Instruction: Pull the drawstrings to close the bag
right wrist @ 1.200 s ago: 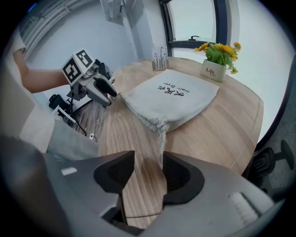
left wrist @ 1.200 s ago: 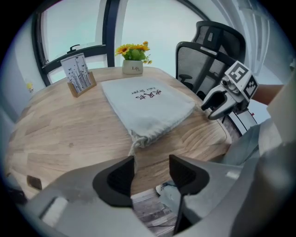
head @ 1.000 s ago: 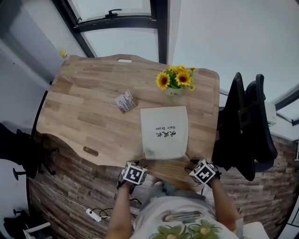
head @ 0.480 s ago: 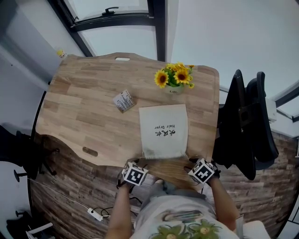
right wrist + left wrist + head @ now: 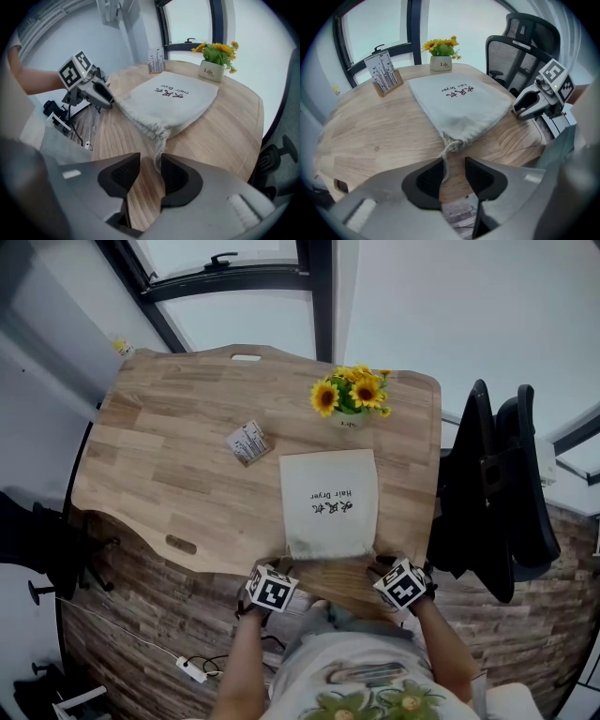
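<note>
A pale cloth drawstring bag [image 5: 328, 502] with dark print lies flat on the wooden table [image 5: 187, 474], its gathered mouth at the near edge. My left gripper [image 5: 281, 569] is at the mouth's left corner. In the left gripper view its drawstring [image 5: 446, 152] runs down between the jaws of the left gripper [image 5: 453, 166], along the left pad, with a gap still showing. My right gripper [image 5: 382, 567] is at the right corner. The other drawstring [image 5: 160, 143] hangs between the jaws of the right gripper [image 5: 151, 173], against the right pad only. Both pairs of jaws have just been closing.
A white pot of sunflowers [image 5: 352, 399] stands beyond the bag, and a small card holder [image 5: 249, 442] sits to its left. A black office chair [image 5: 497, 493] is beside the table's right edge. The person stands at the near edge.
The right gripper's cube has shifted very slightly toward the bag. The left gripper and the bag stay where they were.
</note>
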Demonstrator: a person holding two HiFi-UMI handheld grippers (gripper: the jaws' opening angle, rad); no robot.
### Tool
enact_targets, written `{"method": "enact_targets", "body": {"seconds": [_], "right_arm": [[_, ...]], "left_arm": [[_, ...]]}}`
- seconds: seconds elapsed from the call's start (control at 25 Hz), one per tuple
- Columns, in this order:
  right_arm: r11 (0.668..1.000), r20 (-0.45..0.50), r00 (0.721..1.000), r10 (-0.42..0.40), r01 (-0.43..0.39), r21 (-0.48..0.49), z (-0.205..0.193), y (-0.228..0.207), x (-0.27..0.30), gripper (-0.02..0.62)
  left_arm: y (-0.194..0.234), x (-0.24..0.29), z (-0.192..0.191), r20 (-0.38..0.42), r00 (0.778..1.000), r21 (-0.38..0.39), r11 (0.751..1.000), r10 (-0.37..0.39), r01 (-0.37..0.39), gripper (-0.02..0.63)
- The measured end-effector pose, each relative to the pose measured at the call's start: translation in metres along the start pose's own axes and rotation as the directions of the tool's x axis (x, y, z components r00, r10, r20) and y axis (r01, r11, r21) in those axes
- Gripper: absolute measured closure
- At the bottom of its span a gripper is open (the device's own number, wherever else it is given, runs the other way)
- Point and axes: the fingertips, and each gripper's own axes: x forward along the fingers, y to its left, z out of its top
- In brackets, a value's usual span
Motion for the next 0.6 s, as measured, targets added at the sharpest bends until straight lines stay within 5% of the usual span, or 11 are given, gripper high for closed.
{"method": "enact_targets", "body": {"seconds": [0.08, 0.16, 0.48, 0.6], "right_arm": [[0.999, 0.001, 0.999, -0.043, 0.043, 0.033, 0.003, -0.006, 0.000, 0.453], [0.995, -0.006, 0.997, -0.076, 0.076, 0.062, 0.005, -0.013, -0.001, 0.523], [0.996, -0.023, 0.997, -0.070, 0.071, 0.053, 0.003, -0.013, 0.000, 0.586], [0.994, -0.018, 0.996, -0.087, 0.088, 0.072, 0.003, -0.010, 0.000, 0.588]], "left_arm": [[0.000, 0.000, 0.001, -0.004, 1.000, -0.001, 1.000, -0.001, 0.001, 0.448], [0.000, -0.001, 0.001, -0.007, 1.000, -0.002, 1.000, 0.001, -0.001, 0.448], [0.003, 0.001, 0.002, -0.003, 1.000, -0.057, 0.998, 0.023, -0.024, 0.454], [0.007, -0.001, 0.002, 0.024, 0.999, -0.108, 0.993, 0.049, -0.046, 0.563]]}}
